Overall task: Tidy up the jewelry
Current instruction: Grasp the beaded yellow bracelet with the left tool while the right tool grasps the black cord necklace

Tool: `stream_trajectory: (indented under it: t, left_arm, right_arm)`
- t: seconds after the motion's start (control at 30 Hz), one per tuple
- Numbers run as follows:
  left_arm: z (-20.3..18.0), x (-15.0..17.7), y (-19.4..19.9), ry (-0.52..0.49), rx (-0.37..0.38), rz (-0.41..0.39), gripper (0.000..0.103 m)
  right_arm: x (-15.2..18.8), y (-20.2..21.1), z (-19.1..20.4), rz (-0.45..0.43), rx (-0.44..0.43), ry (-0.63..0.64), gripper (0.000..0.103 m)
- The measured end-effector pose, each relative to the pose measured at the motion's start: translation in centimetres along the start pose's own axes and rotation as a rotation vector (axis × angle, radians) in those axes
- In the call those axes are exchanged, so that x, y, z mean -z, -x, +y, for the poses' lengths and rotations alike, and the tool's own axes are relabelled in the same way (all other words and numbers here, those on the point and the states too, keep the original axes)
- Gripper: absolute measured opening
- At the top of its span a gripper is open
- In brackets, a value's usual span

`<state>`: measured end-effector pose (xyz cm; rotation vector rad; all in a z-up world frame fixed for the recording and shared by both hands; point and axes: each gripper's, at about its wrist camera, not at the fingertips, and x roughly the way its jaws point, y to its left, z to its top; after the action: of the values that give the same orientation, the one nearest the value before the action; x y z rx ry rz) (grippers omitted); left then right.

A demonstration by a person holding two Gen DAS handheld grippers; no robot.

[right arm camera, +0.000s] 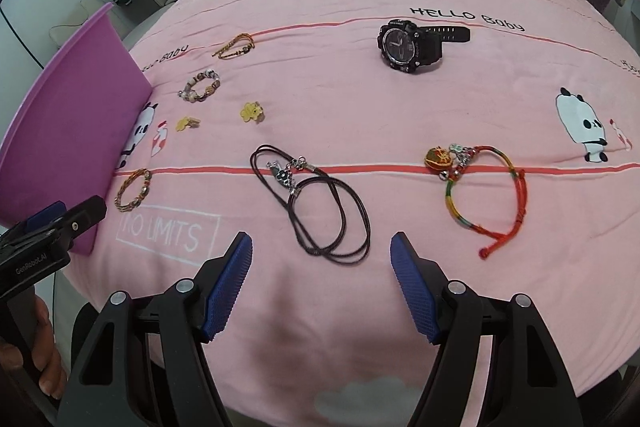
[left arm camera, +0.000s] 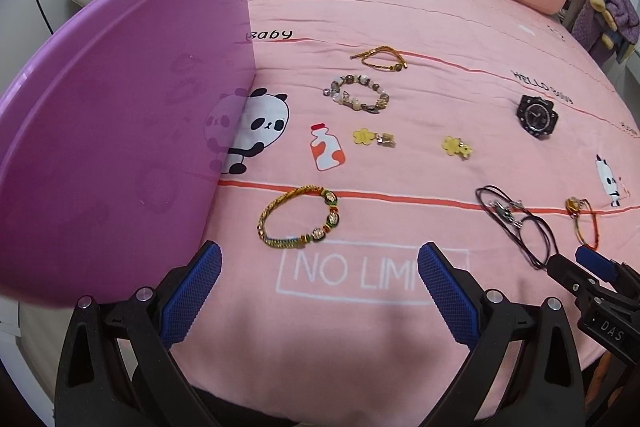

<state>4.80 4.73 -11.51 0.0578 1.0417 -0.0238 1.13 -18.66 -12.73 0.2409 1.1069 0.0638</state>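
**Right wrist view: both grippers spread and empty above jewelry laid out on a pink bedsheet**

Right wrist view has the right gripper [right arm camera: 321, 277] with its blue pads spread wide and nothing between them, hanging over the pink bedsheet [right arm camera: 400, 99]. The landmark here is the black cord necklace [right arm camera: 316, 203], looped on the sheet just beyond the gripper's fingertips and across the red stripe. To the right of the necklace lies a red, yellow and green woven bracelet [right arm camera: 484, 195] with an orange charm ball. Well beyond the necklace, toward the head of the bed, rests a black wristwatch [right arm camera: 412, 45]. Beyond and to the left of the necklace sit two yellow flower ear clips [right arm camera: 252, 111], one nearer the necklace than the other, then a beaded bracelet [right arm camera: 200, 91] and, farther still, a thin brown cord bracelet [right arm camera: 235, 45]. Left of the necklace, a gold braided bracelet [right arm camera: 134, 189] lies on the stripe, close to a purple plastic bin [right arm camera: 68, 131] at the bed's left edge.

From the left wrist camera, the left gripper [left arm camera: 320, 277] is likewise spread and empty, poised above the "NO LIMITS" print, with the gold braided bracelet just ahead of its fingertips and the purple bin's wall beside its left finger.
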Motion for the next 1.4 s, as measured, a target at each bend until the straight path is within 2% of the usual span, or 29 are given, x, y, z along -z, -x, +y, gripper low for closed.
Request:
stream_trajectory:
  t: [0.3,0.67,0.87,1.1,1.2,1.27,1.4]
  left_arm:
    - [0.1,-0.6,-4.1,0.004,0.003,0.056,0.097]
    - [0.5,-1.2,-6.6,0.000,-0.001,0.078,0.097]
    - [0.9,-1.1,-8.7,0.032,0.012,0.117,0.097]
    - [0.9,-1.1,-9.8,0.073,0.004,0.057,0.098]
    - [0.4,-1.0,-10.0,0.065,-0.024,0.027,0.098]
    - [0.3,-0.9,-9.7,0.062,-0.027,0.019,0.096]
    - [0.3,-0.7,-9.0,0.056,0.012,0.033,0.085]
  right_arm:
    - [-1.5,-3.4,0.5,0.045,0.028,0.036,0.069]
    - [-2.0,-5.0,1.8,0.045,0.104,0.127,0.071]
    - [-1.6,-5.2,1.9,0.033,0.128,0.151,0.071]
    - [-1.5,-5.9,2.2,0.021,0.148,0.157,0.071]
    - [-1.3,-6.1,2.7,0.010,0.177,0.182,0.070]
    - [-1.3,-6.0,2.7,0.006,0.168,0.176,0.066]
    - [-1.4,-5.8,2.7,0.005,0.168,0.183,0.045]
